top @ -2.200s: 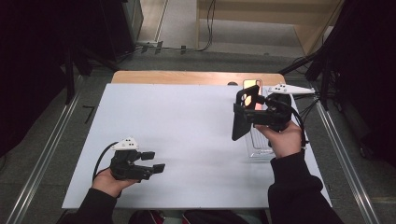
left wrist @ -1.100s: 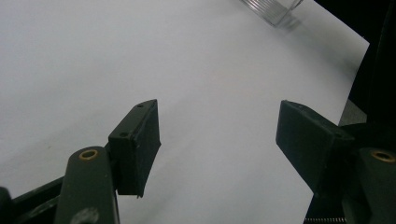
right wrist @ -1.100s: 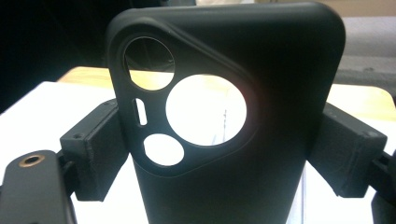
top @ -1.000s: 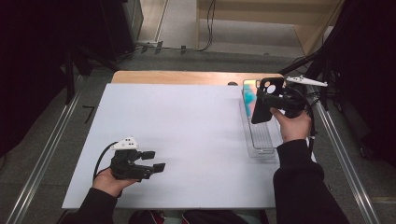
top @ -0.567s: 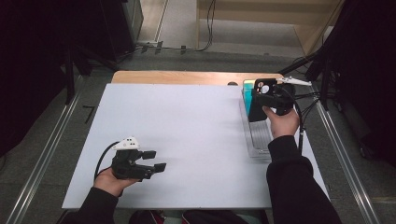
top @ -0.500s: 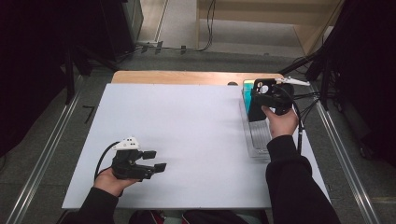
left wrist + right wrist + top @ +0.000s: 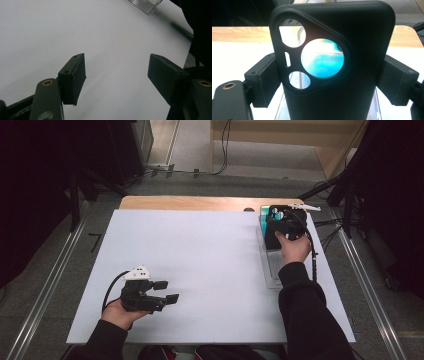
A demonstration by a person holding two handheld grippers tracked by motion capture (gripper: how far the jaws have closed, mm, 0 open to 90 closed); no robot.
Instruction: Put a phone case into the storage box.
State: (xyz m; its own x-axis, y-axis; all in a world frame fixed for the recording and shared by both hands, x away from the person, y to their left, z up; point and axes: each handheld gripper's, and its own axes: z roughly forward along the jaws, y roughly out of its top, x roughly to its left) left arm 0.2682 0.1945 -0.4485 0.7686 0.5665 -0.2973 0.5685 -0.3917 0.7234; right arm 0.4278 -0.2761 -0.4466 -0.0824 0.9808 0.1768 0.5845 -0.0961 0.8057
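A black phone case (image 7: 337, 82) with several round camera cutouts stands upright between the jaws of my right gripper (image 7: 332, 85), whose pads press on its two long sides. In the high view this right gripper (image 7: 278, 224) holds the case (image 7: 274, 231) over the far end of a clear plastic tray (image 7: 272, 270) at the table's right. Something teal (image 7: 324, 62) shows through the largest cutout and lies in the tray's far end (image 7: 263, 213). My left gripper (image 7: 167, 291) rests at the front left of the white table, its jaws (image 7: 117, 75) apart with nothing between them.
The white table top (image 7: 200, 255) is bare between the two hands. A wooden strip (image 7: 200, 203) runs along its far edge. Cables (image 7: 330, 225) trail off to the right of the tray, and the tray's near corner (image 7: 147, 5) appears in the left gripper view.
My right hand has carried the phone case away from me and lower, to the tray's far end. The left hand has stayed where it was.
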